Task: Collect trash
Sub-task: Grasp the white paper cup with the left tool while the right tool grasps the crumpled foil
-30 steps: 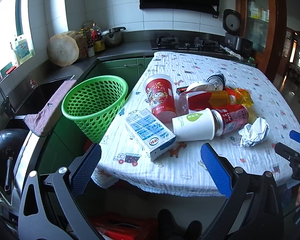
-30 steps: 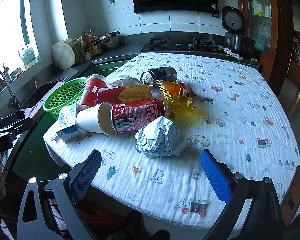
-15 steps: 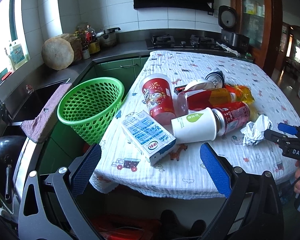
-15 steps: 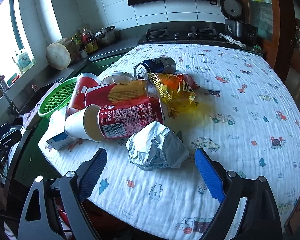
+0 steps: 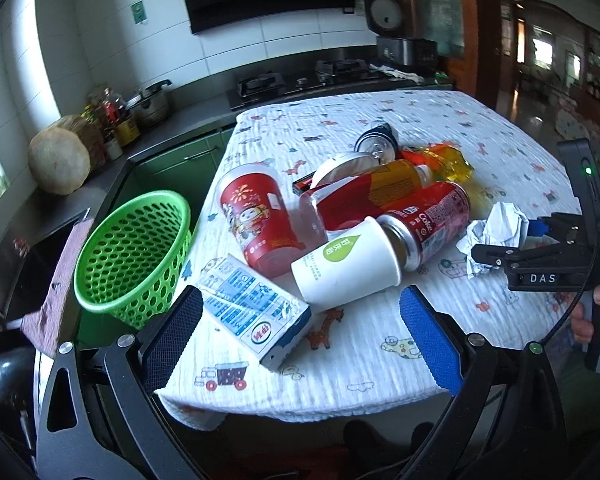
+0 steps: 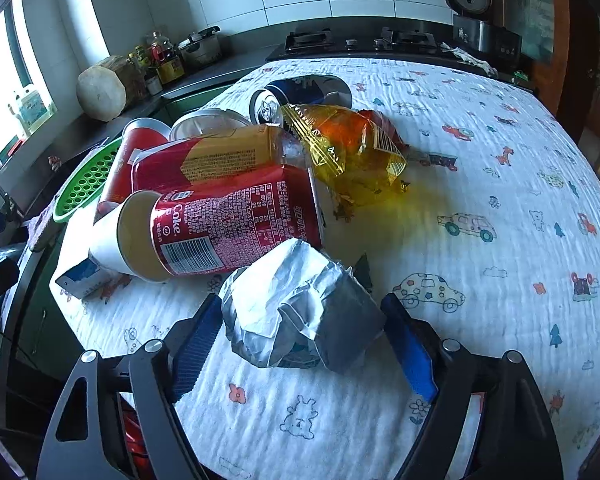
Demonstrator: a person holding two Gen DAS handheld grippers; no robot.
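Note:
Trash lies heaped on the cartoon-print tablecloth (image 5: 364, 364): a milk carton (image 5: 252, 312), a white paper cup (image 5: 340, 268), a Coke can (image 5: 432, 224), a red cup (image 5: 256, 216), a red-labelled bottle (image 5: 364, 196), a blue can (image 5: 376, 142) and a yellow wrapper (image 5: 448, 160). A crumpled paper ball (image 6: 296, 312) sits between the blue pads of my right gripper (image 6: 300, 320), whose jaws are closing; the pads flank it without visibly pressing on it. My left gripper (image 5: 300, 340) is open, low at the table's near edge, with the carton's corner by its left pad.
A green mesh basket (image 5: 132, 256) stands off the table's left edge, over the green cabinets. Behind it runs a dark counter with a sink (image 5: 40, 248), jars and a pot. A stove (image 6: 360, 40) and a rice cooker stand at the back. A hand (image 5: 596, 308) holds the right gripper's handle.
The right gripper dropped forward until the paper ball lay between its pads, and its jaws narrowed. The left gripper came closer to the table edge and rolled, tilting its view.

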